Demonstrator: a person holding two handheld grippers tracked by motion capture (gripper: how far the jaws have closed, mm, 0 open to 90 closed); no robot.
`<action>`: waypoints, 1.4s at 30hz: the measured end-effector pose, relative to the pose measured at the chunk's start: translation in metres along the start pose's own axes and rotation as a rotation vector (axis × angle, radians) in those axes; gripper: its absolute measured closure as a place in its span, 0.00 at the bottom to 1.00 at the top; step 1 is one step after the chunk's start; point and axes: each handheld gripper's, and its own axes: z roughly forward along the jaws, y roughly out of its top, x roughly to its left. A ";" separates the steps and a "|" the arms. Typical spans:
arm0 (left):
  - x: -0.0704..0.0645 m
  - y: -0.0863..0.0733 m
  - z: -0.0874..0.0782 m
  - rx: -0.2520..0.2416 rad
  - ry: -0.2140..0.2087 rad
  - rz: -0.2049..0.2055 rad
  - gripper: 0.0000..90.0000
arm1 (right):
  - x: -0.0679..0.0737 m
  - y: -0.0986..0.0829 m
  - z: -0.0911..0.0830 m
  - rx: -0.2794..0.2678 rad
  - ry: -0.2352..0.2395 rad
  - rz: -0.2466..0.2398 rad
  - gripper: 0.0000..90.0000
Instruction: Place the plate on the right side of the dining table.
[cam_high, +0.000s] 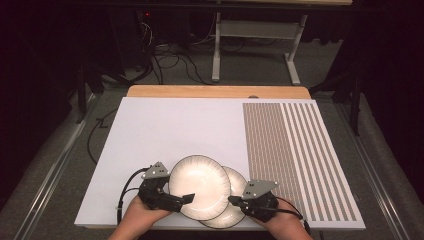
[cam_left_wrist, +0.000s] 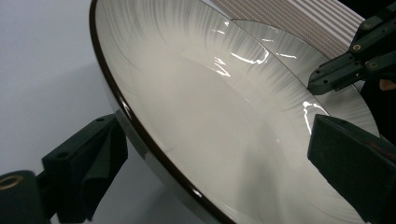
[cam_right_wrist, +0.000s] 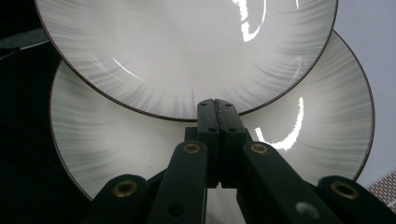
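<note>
Two white plates with dark rims and grey streaks lie overlapped near the table's front edge. The upper plate (cam_high: 200, 182) (cam_left_wrist: 210, 102) (cam_right_wrist: 187, 51) leans over the left part of the lower plate (cam_high: 234, 212) (cam_left_wrist: 299, 51) (cam_right_wrist: 116, 144). My left gripper (cam_high: 182, 200) (cam_left_wrist: 219, 163) is open, its jaws straddling the upper plate's near-left rim, one under it and one over the inside. My right gripper (cam_high: 233, 200) (cam_right_wrist: 215, 109) is shut on nothing, hovering over the lower plate with its tips at the upper plate's rim. It also appears in the left gripper view as the right gripper (cam_left_wrist: 327, 77).
The plates rest on a white board (cam_high: 165, 130) over a wooden table (cam_high: 215, 91). A brown striped panel (cam_high: 295, 155) covers the board's right part. Beyond the table are floor cables (cam_high: 165, 60) and a white frame (cam_high: 250, 35).
</note>
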 end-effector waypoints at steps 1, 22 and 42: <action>0.001 -0.001 0.001 0.009 -0.016 -0.024 0.10 | 0.000 0.000 0.000 0.002 -0.003 -0.003 1.00; 0.011 -0.003 -0.004 0.011 -0.034 -0.131 0.54 | 0.001 0.000 0.000 0.003 -0.011 -0.006 1.00; 0.014 -0.002 -0.008 -0.024 -0.047 -0.200 0.70 | 0.001 0.000 -0.005 -0.014 -0.018 -0.003 1.00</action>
